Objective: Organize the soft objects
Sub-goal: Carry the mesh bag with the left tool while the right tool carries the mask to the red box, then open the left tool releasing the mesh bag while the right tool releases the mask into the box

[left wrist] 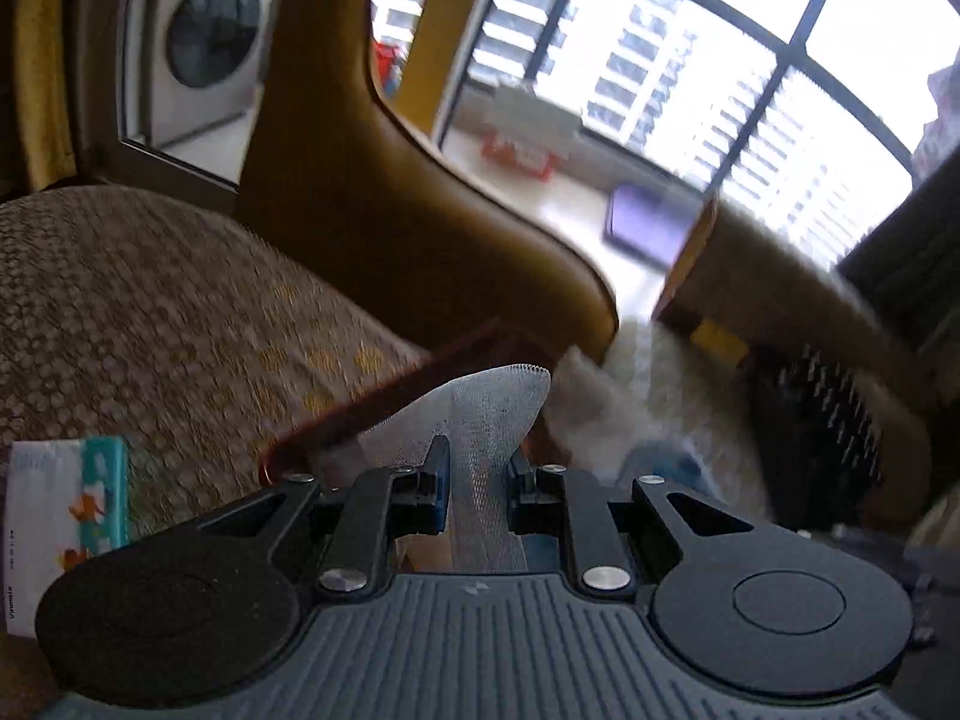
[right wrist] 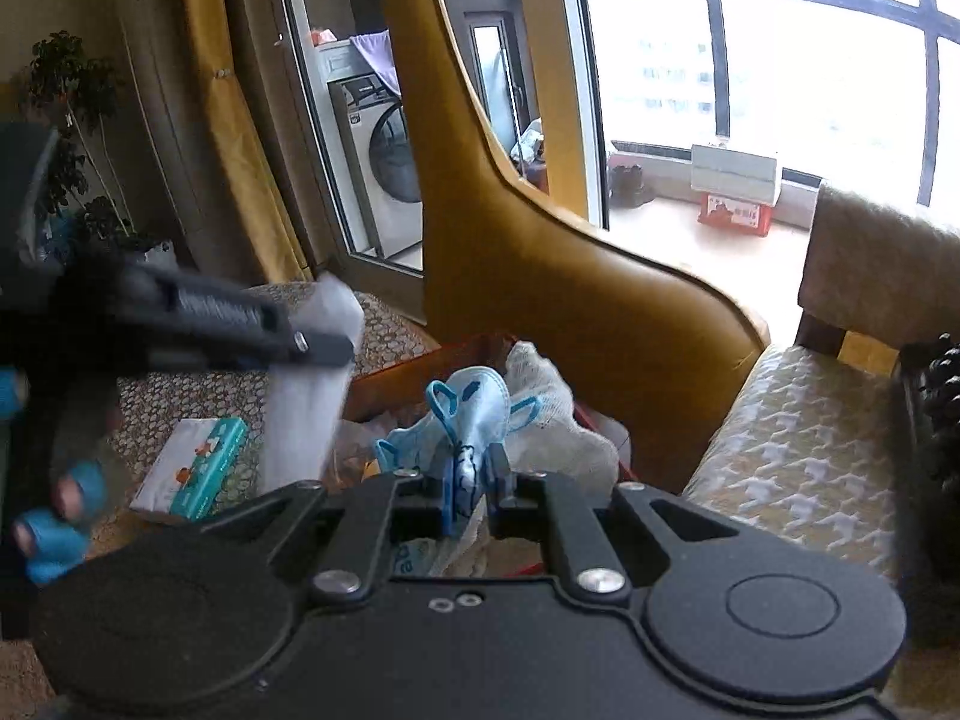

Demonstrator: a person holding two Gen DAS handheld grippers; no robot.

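- Gauze cloth [left wrist: 480, 420] clamped in left tool [left wrist: 474, 480]; blue face mask [right wrist: 474, 414] clamped in right tool [right wrist: 474, 492]
- Just beyond both: red box [right wrist: 420, 372], holding white cloth [right wrist: 552, 396]
- Judged midway: both pieces await dropping in

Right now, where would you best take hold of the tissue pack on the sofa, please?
Grip the tissue pack across its narrow width, coming from above. It lies flat on the sofa with its broad face up, so only the long side edges offer parallel faces.
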